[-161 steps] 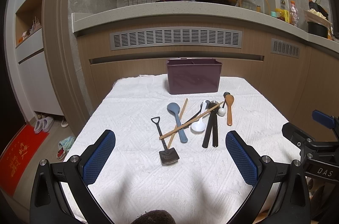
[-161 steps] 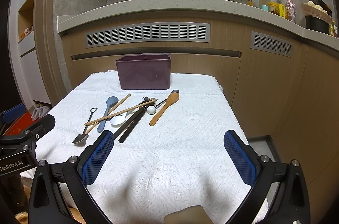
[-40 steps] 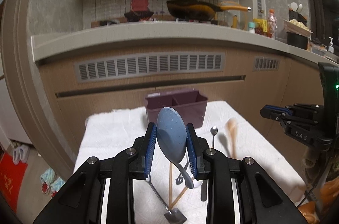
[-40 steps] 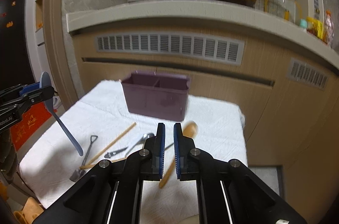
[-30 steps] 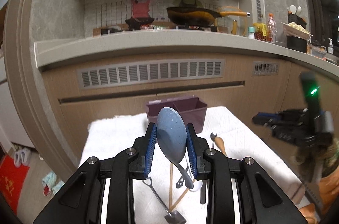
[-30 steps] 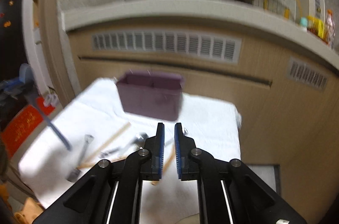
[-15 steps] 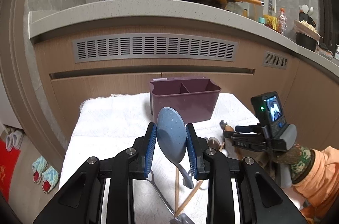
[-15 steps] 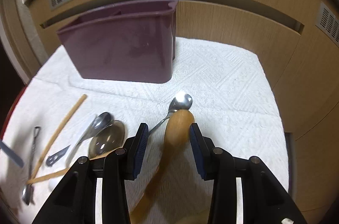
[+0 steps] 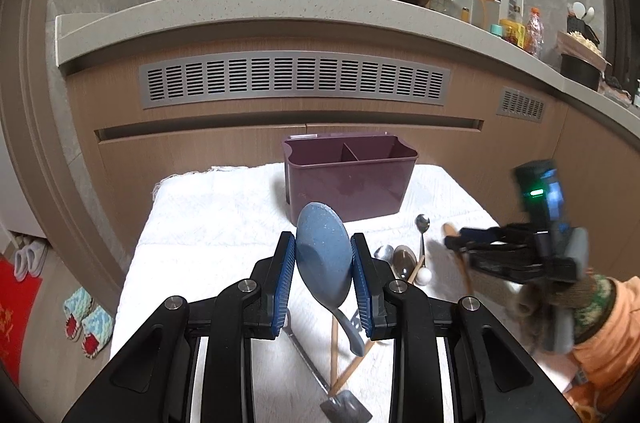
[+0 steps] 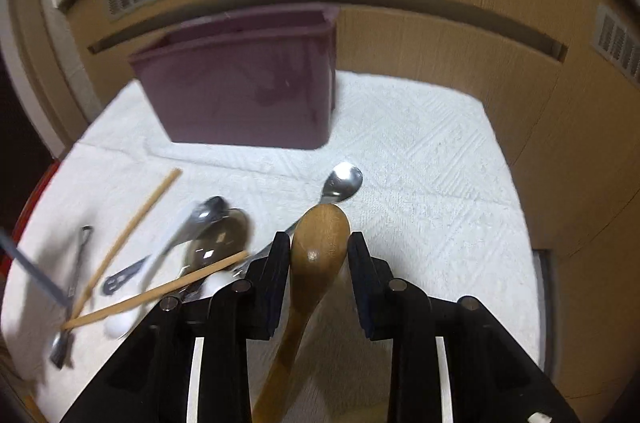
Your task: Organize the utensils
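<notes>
Right gripper (image 10: 319, 255) just dropped low, jaws now closing on wood spoon (image 10: 318, 243), spoon still on cloth (image 10: 420, 159). Left gripper (image 9: 323, 273) still pinches blue spoon (image 9: 322, 255) up high. Both go in bin (image 9: 348, 179) next.

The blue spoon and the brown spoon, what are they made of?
The blue spoon, pinched by the left gripper, looks like matte plastic with pale speckles, though glazed ceramic cannot be ruled out. The brown spoon, between the right gripper's pads, looks like smooth varnished wood: warm brown with a small shiny highlight.
</notes>
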Motion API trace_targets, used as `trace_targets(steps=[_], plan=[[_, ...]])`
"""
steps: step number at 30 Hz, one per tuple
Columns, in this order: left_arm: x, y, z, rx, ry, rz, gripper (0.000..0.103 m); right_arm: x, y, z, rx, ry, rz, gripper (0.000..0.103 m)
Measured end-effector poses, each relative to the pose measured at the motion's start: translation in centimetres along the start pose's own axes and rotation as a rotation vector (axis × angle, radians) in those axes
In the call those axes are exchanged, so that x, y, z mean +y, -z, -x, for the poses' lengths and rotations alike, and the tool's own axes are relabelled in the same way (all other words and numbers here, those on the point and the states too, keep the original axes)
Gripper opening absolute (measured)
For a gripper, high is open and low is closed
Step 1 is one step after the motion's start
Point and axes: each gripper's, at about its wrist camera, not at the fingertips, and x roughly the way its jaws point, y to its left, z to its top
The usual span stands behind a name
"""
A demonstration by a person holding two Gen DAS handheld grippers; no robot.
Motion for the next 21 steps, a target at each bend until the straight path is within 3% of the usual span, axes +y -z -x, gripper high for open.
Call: trace_targets(steps=[4, 5, 6, 10, 12, 15, 17, 19, 21], plan=[[-0.5, 0.2, 1.3, -0.016, 0.006, -0.005, 0.029, 1.0, 1.0, 6.2, -0.112, -0.032, 0.036, 0.026], [-0.7, 0.2, 1.6, -0.021, 0.008, -0.005, 0.029, 1.2, 1.3, 7.9, -0.148, -0.034, 0.048, 0.023], [-0.9, 0.2, 2.1, -0.028, 0.011, -0.005, 0.029, 1.4, 1.4, 9.0, -0.174, -0.036, 0.056, 0.012], [-1.6, -0.1, 3.4, -0.054, 0.014, -0.014, 0.029, 2.4, 1.7, 13.3, -0.277, -0.030, 0.102, 0.012], [-1.9, -0.3, 3.9, -0.063, 0.013, -0.018, 0.029, 2.8, 1.6, 14.2, -0.297, -0.019, 0.128, 0.012], [-2.1, -0.4, 4.3, -0.069, 0.009, -0.021, 0.029, 2.3, 1.5, 13.3, -0.261, -0.016, 0.115, 0.012], [-2.0, -0.4, 4.2, -0.061, 0.007, -0.015, 0.029, 1.3, 1.6, 11.3, -0.211, -0.012, 0.092, 0.018], [-1.7, -0.2, 3.9, -0.050, 0.003, -0.005, 0.029, 0.1, 1.9, 9.1, -0.169, 0.009, 0.064, 0.039], [-1.3, 0.0, 3.4, -0.037, 0.004, 0.009, 0.029, -1.0, 2.2, 6.5, -0.114, 0.034, 0.029, 0.045]])
